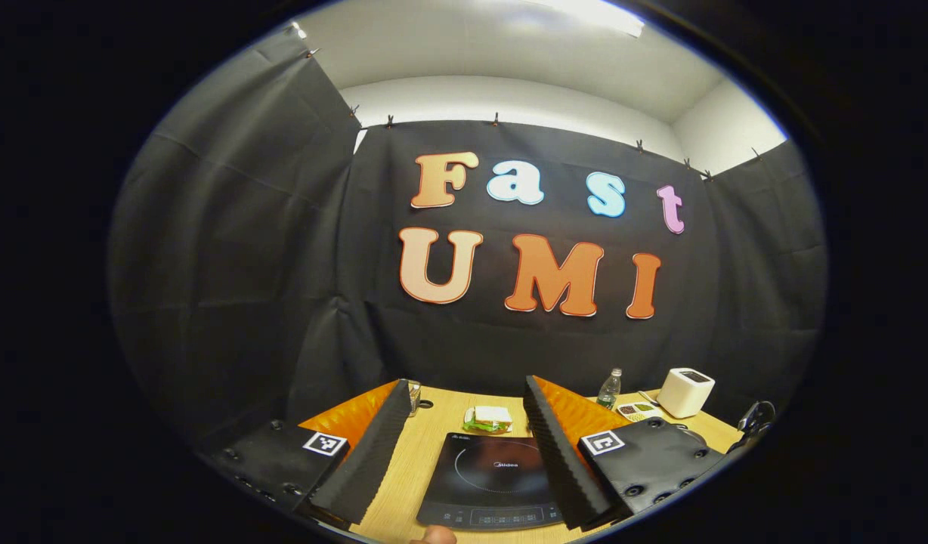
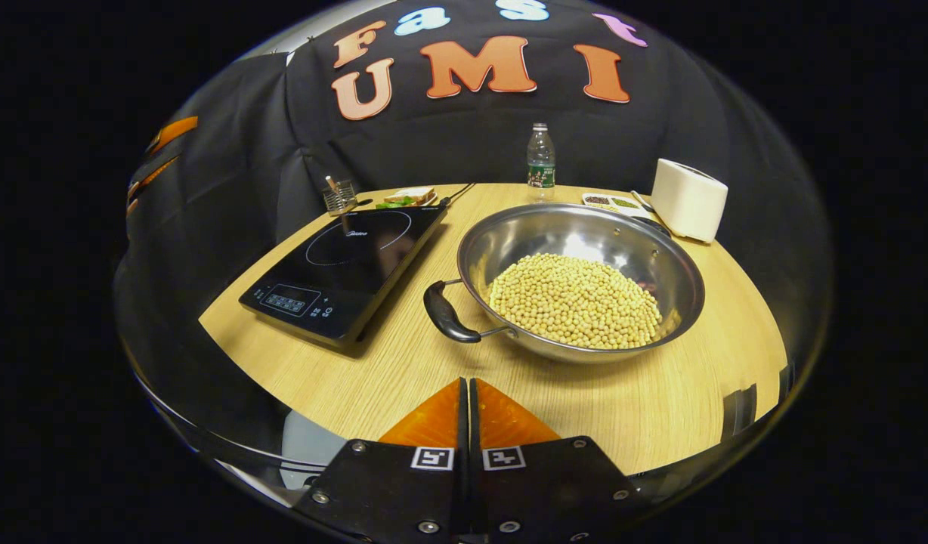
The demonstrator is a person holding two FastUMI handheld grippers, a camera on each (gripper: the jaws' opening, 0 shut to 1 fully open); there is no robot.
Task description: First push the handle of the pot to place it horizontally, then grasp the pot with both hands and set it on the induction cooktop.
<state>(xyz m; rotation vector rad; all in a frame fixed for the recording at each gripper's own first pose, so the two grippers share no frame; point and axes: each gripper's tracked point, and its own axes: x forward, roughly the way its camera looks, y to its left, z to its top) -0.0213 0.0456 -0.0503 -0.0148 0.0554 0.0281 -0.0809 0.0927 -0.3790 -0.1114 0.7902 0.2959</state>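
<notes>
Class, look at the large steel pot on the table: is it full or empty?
Partly full: the large steel pot holds a heap of pale yellow beans covering its bottom, well below the rim.

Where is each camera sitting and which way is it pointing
Left gripper view: rides on the left gripper, held low over the table's near edge, facing the booth's back wall across the cooktop; its two fingers stand wide apart.
Right gripper view: rides on the right gripper, raised off the near edge, looking down at the pot of beans; its fingers are closed together.
Both show the cooktop, bottle, white box and sandwich.
</notes>
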